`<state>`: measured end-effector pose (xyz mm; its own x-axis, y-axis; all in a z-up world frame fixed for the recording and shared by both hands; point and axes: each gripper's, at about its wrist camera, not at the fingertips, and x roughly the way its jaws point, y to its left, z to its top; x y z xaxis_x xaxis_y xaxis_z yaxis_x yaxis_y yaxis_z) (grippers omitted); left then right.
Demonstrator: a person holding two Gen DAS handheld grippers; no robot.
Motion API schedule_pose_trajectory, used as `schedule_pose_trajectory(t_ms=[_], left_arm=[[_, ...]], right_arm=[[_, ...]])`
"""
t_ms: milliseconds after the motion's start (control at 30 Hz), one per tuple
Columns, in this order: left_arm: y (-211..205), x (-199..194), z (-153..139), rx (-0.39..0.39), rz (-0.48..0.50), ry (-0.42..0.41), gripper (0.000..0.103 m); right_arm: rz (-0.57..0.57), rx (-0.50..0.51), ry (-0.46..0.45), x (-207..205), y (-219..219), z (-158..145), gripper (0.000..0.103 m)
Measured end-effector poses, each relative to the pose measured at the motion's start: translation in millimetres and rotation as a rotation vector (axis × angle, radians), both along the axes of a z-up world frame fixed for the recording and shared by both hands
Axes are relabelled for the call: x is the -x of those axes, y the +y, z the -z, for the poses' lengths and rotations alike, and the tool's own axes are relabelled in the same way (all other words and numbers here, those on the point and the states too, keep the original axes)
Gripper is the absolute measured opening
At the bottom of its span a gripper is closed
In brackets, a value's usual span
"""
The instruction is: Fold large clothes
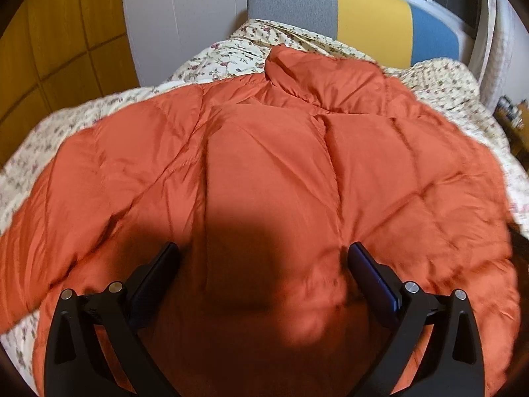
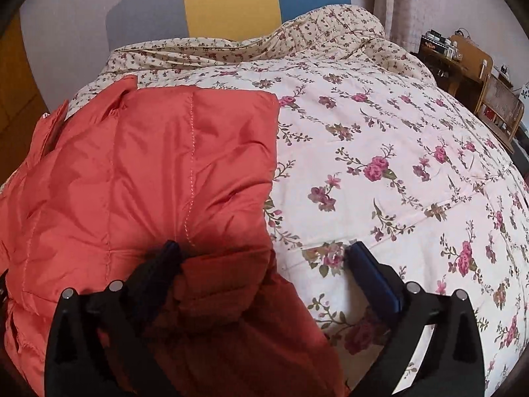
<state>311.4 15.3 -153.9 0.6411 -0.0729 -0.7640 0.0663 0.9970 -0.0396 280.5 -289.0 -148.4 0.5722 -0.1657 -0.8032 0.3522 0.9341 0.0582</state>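
An orange puffer jacket (image 1: pixel 264 152) lies spread on a floral quilt (image 1: pixel 228 56), collar at the far end. My left gripper (image 1: pixel 263 254) is open, held just above the jacket's near middle, holding nothing. In the right wrist view the jacket (image 2: pixel 148 172) fills the left half, its right edge folded straight. My right gripper (image 2: pixel 263 253) is open over that edge; its left finger (image 2: pixel 165 258) rests on the jacket and its right finger (image 2: pixel 360 258) is over the quilt (image 2: pixel 380 132).
A headboard with grey, yellow and blue panels (image 1: pixel 370 16) stands at the far end of the bed. A wooden wardrobe (image 1: pixel 49 33) is at the left. A desk and a wooden chair (image 2: pixel 496 106) stand to the right of the bed.
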Motion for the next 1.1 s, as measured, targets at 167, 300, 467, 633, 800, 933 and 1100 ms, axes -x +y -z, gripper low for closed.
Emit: schedule_pose_trajectory(t_ms=[167, 300, 467, 633, 800, 933, 1100], left_arm=[[52, 44, -17, 0.184, -0.098, -0.036, 0.1], [110, 81, -28, 0.27, -0.273, -0.102, 0.1], [194, 131, -29, 0.303, -0.568, -0.146, 0.1], [252, 160, -19, 0.392, -0.719, -0.119, 0.1], [291, 188, -6, 0.501, -0.834, -0.15, 0.1], [309, 192, -4, 0.568, -0.853, -0.2, 0.1], [340, 192, -1, 0.714, -0.932, -0.263, 0.1]], right_arm=[[0.0, 0.004, 0.0, 1, 0, -1, 0.101], [0.0, 0.003, 0.0, 1, 0, -1, 0.101], [0.0, 0.002, 0.0, 1, 0, -1, 0.101], [0.001, 0.001, -0.001, 2, 0, -1, 0.101], [0.002, -0.002, -0.002, 1, 0, -1, 0.101], [0.002, -0.002, -0.001, 1, 0, -1, 0.101], [0.002, -0.003, -0.002, 2, -1, -1, 0.101]])
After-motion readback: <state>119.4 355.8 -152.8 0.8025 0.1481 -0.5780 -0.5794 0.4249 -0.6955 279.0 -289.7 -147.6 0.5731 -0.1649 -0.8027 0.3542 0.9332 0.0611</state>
